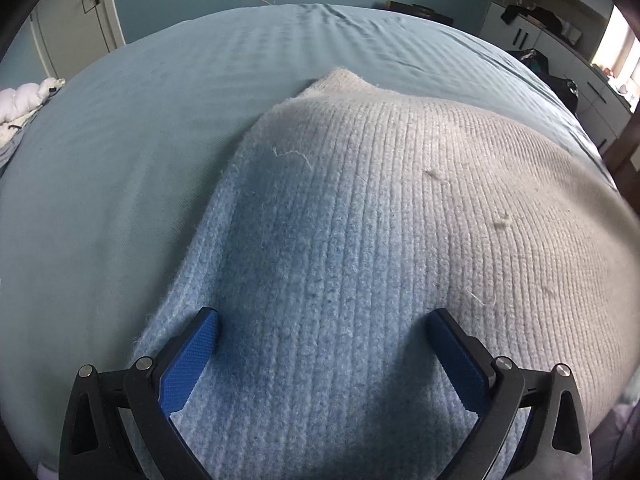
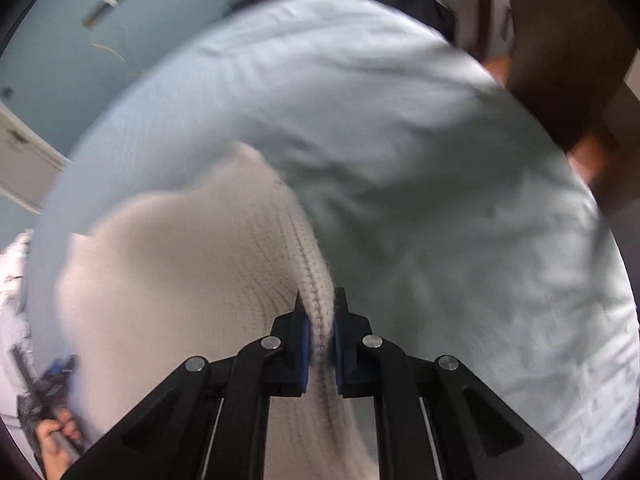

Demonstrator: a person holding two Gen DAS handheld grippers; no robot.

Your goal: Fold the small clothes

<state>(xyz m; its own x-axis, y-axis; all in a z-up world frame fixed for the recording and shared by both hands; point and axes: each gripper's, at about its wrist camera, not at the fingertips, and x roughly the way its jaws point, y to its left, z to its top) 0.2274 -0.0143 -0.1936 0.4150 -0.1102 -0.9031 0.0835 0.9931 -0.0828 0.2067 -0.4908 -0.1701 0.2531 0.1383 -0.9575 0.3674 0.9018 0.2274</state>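
Observation:
A ribbed knit sweater [image 1: 360,220], off-white and looking bluish in shade, lies spread on the pale blue bed sheet [image 1: 120,160]. My left gripper [image 1: 323,322] hovers over its near part, jaws wide open, blue pads showing, nothing between them. In the right wrist view, blurred by motion, my right gripper [image 2: 318,300] is shut on a ribbed edge of the sweater [image 2: 200,264], which runs up from between the pads and drapes away to the left. A person's hand [image 2: 56,440] holding the other gripper shows at the lower left.
The bed [image 2: 440,160] fills most of both views. White bundled cloth [image 1: 24,100] lies at the left edge of the bed. A white cabinet with dark items [image 1: 540,24] stands at the far right, a door [image 1: 72,20] at the far left. Dark wooden furniture [image 2: 560,60] stands at upper right.

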